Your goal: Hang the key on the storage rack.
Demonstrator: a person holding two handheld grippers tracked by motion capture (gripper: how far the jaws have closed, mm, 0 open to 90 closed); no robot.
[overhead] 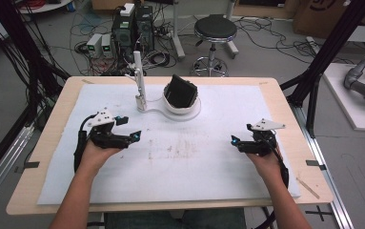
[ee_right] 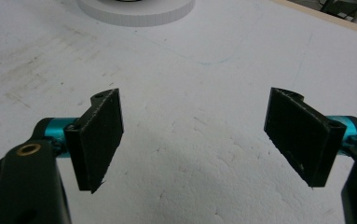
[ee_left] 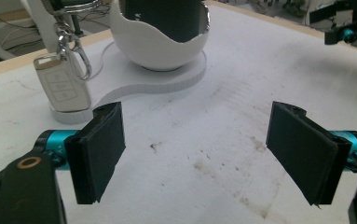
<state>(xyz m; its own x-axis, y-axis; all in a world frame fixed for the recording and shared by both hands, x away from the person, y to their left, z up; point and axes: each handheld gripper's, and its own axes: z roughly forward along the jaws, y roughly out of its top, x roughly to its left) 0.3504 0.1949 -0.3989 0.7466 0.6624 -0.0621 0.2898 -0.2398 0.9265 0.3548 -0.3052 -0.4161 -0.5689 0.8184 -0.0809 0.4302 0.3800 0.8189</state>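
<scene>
Left gripper (overhead: 131, 135) low over the white foam mat (overhead: 208, 167), left of centre, jaws spread wide with nothing between them. In the left gripper view, both black pads (ee_left: 102, 149) apart over stained foam, empty gap.

Right gripper (overhead: 236, 141) at the mat's right side, pointing toward the centre; jaws likewise wide apart and holding nothing, pads (ee_right: 101, 140) over bare foam in the right gripper view.

Car key (ee_left: 64, 86) hanging upright by a metal ring (ee_left: 71, 44) from the white stand (overhead: 139, 78) at the mat's far side, just ahead of the left gripper, untouched. Key's lower end close to the stand's round foot. White bowl (overhead: 182, 106) beside the stand on 1 shared white base (ee_left: 167, 81), with a black object (overhead: 181, 90) standing inside it.
</scene>
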